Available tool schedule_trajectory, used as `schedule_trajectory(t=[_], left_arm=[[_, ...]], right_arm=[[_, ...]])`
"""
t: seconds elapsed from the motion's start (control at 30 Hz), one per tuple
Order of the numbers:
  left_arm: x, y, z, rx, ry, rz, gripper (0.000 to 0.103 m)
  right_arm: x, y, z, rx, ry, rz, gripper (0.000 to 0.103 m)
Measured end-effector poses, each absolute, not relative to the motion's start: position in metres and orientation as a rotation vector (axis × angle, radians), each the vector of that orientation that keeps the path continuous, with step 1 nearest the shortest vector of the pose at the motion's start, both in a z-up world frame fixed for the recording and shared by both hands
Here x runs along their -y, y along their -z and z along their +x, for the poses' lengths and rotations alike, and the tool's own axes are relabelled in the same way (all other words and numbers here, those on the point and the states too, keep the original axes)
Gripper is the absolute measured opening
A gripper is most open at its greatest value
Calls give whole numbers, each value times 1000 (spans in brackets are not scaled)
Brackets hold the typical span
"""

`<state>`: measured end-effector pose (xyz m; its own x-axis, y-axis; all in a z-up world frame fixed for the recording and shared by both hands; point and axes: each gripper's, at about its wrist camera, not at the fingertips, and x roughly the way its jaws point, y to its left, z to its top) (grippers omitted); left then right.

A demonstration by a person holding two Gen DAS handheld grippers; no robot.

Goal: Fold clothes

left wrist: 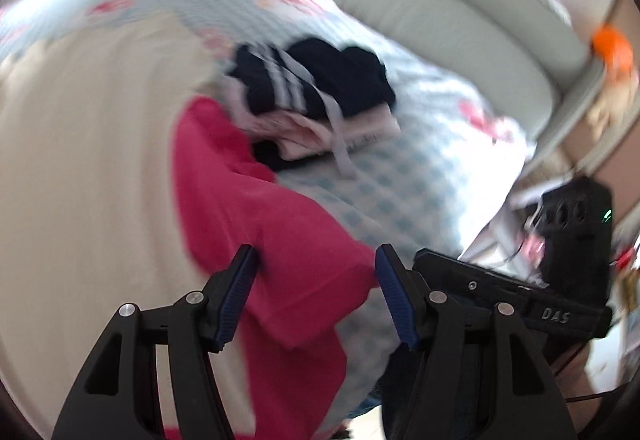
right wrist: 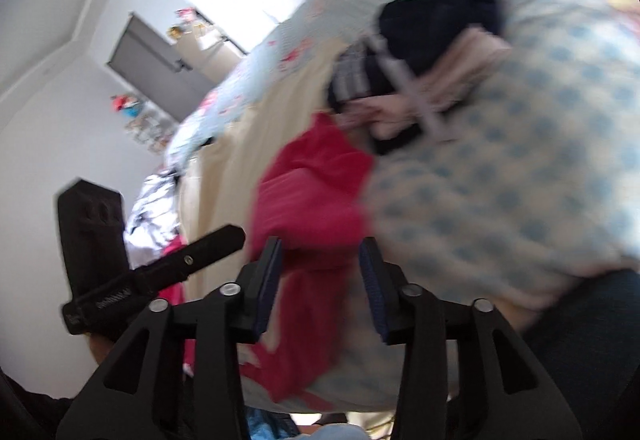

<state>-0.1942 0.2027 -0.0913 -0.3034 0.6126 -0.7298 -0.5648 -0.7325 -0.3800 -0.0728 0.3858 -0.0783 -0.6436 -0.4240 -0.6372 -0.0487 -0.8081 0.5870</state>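
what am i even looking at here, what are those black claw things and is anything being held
The black claws are two-finger grippers that a person holds, one in each hand; there is no robot arm. Each carries a wide-angle camera looking along its fingers, which is why both pictures look round and bent. One picture is from the left gripper, the other from the right gripper; each also shows the other gripper off to the side. Below them is a bed with a pale blue checked quilt. On it lie a bright red garment, a cream fabric sheet and a small stack of dark navy and pale pink folded clothes. Both grippers stand open over the red garment; neither seems to be gripping it.
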Motion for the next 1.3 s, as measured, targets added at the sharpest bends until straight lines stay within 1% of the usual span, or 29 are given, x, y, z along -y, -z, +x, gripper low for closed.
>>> schedule_trajectory(t=[0.07,0.13,0.23,0.27,0.3,0.33,0.37,0.4,0.43,0.5,0.57,0.67,0.73,0.77,0.83,0.9,0.93,0.97,1.03,1.17,1.27,1.3], left_arm=[[-226,103,-199,-28,-2054,-1233,71],[-239,118,-203,-87,-2042,-1293,72],[-247,138,-206,-130,-2036,-1358,70],[-248,142,-207,-152,-2045,-1366,60],[-249,143,-208,-180,-2060,-1370,53],[-248,141,-210,-181,-2069,-1367,41],[-247,138,-212,-182,-2078,-1364,31],[-245,135,-214,-174,-2087,-1358,24],[-238,127,-216,-120,-2093,-1338,16],[-213,104,-223,92,-2099,-1268,15],[-175,84,-228,384,-2108,-1176,15],[-106,90,-235,782,-2153,-1135,15],[-63,122,-240,958,-2212,-1261,16],[-48,139,-242,984,-2225,-1367,16],[-26,161,-240,975,-2220,-1526,18],[-15,154,-227,938,-2244,-1465,29],[-14,149,-223,911,-2253,-1434,50],[-13,144,-220,883,-2259,-1401,65],[-15,140,-222,832,-2253,-1365,65],[-23,146,-230,741,-2271,-1431,65],[-33,151,-231,675,-2302,-1450,65],[-34,149,-233,646,-2330,-1438,64]], right_arm=[[-398,85,-72,875,2555,1253,45],[-409,93,-70,917,2558,1285,45],[-412,99,-68,900,2563,1310,48],[-411,100,-70,887,2560,1320,49],[-409,102,-74,874,2556,1333,49],[-408,104,-77,861,2552,1347,49],[-405,107,-82,852,2545,1366,49],[-403,109,-84,850,2539,1378,49],[-401,111,-86,849,2533,1389,49],[-395,114,-89,846,2524,1403,49],[-389,115,-90,830,2521,1406,49],[-381,117,-89,804,2516,1418,49],[-377,118,-88,794,2509,1432,49],[-375,119,-88,791,2503,1440,49],[-368,121,-90,767,2487,1459,49],[-359,121,-93,720,2480,1474,49],[-354,120,-95,693,2478,1475,50],[-349,120,-98,668,2473,1474,50],[-333,121,-106,636,2442,1468,52],[-300,122,-121,567,2360,1456,54],[-269,130,-127,476,2273,1479,61],[-261,135,-127,442,2247,1493,65]])
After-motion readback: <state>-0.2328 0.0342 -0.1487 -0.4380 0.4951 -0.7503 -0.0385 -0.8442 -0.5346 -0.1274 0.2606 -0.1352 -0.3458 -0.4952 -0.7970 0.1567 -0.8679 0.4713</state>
